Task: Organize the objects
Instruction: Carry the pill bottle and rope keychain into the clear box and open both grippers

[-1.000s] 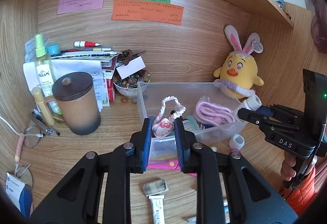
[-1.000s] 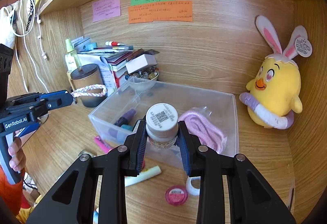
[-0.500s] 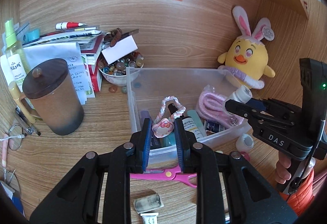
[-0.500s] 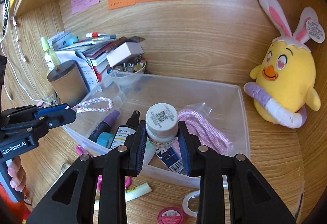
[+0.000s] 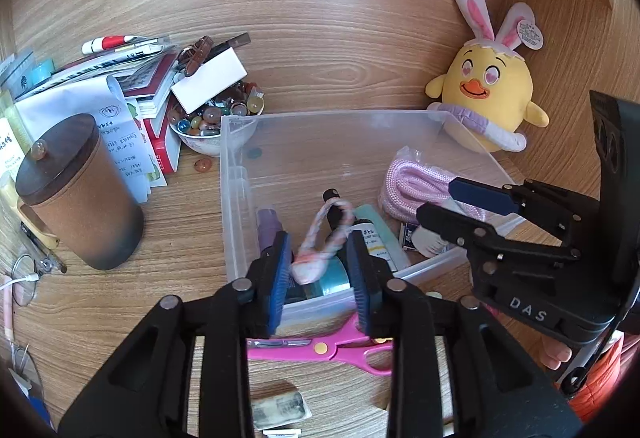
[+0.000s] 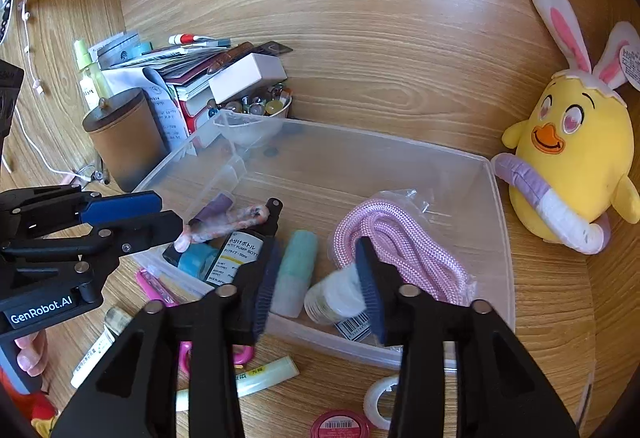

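Observation:
My left gripper (image 5: 320,278) hangs over the near left part of the clear plastic box (image 5: 332,114), its jaws opening. A pink charm on a braided loop (image 5: 308,262) is blurred between the fingers, no longer pinched, dropping among the bottles. My right gripper (image 6: 318,278) is over the box's (image 6: 380,146) front middle, jaws opening too. A white bottle (image 6: 332,294) lies blurred and tipped between its fingers, clear of the left pad. Each view shows the other gripper: right gripper (image 5: 438,200), left gripper (image 6: 168,216) with the charm (image 6: 224,222) just off its tips.
Inside the box lie a pink rope (image 6: 392,234), a pump bottle (image 6: 236,254) and a teal tube (image 6: 296,270). Left of it stand a brown lidded mug (image 5: 80,198), a bead bowl (image 5: 212,118) and books. A yellow plush chick (image 6: 572,158) sits right. Pink scissors (image 5: 320,348) and a tape roll (image 6: 380,398) lie in front.
Both grippers came forward and down over the box. Their jaws spread apart, letting go of the pink charm on the left and the white bottle on the right, which now drop into the box.

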